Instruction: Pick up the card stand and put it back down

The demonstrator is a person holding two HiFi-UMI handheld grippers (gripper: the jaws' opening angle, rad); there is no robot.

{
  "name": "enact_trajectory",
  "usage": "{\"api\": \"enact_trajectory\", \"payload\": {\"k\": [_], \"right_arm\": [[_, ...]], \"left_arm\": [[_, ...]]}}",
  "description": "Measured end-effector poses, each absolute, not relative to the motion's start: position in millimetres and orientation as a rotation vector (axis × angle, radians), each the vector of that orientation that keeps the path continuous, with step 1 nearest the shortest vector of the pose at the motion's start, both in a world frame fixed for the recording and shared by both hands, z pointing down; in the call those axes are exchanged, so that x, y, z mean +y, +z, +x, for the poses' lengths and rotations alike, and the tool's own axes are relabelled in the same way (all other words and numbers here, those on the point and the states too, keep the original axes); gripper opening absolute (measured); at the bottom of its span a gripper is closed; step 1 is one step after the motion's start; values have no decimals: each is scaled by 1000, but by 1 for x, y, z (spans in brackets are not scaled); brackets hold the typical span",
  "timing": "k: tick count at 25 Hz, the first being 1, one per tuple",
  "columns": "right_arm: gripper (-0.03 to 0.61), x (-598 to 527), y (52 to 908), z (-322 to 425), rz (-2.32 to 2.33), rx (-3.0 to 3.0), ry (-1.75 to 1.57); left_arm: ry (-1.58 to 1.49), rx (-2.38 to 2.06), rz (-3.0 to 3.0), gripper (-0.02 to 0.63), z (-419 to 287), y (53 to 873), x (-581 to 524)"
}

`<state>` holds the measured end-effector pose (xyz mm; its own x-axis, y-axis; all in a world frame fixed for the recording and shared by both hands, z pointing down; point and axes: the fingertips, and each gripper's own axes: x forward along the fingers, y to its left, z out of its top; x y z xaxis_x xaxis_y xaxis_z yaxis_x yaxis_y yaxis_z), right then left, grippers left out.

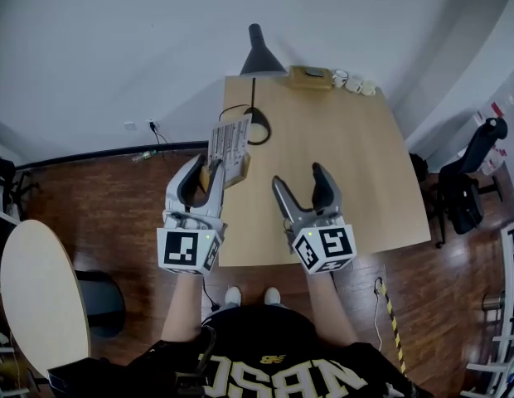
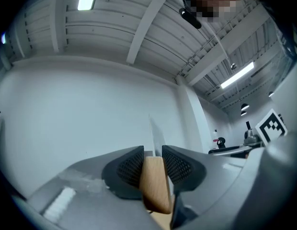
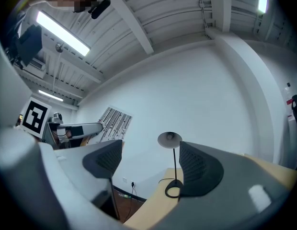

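The card stand (image 1: 229,154) is a wooden block with a printed white card upright in it. It hangs in the air above the left edge of the wooden table (image 1: 356,172), lifted off the top. My left gripper (image 1: 202,182) is shut on the wooden base. In the left gripper view the wooden block (image 2: 154,183) is pinched between both ribbed pads, and the card's thin edge (image 2: 153,135) rises behind it. My right gripper (image 1: 302,187) hovers over the table's near middle, open with nothing between its fingers. In the right gripper view the card (image 3: 115,123) shows at the left.
A black desk lamp (image 1: 259,65) stands at the table's far edge, its ring base (image 1: 255,131) and cord close behind the card stand. A wooden tray (image 1: 311,77) and small white cups (image 1: 356,84) sit at the far right corner. An office chair (image 1: 466,181) stands to the right.
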<state>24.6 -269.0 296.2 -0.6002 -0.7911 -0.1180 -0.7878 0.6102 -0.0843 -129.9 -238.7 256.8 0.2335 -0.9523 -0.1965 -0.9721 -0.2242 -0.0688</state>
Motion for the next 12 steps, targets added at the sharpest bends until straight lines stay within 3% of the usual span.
{"api": "enact_trajectory", "payload": {"k": [12], "right_arm": [[373,-272,298,28,-1338,2689,-52]], "left_arm": [[126,1813,-2378,126,-120,266,-244]]}}
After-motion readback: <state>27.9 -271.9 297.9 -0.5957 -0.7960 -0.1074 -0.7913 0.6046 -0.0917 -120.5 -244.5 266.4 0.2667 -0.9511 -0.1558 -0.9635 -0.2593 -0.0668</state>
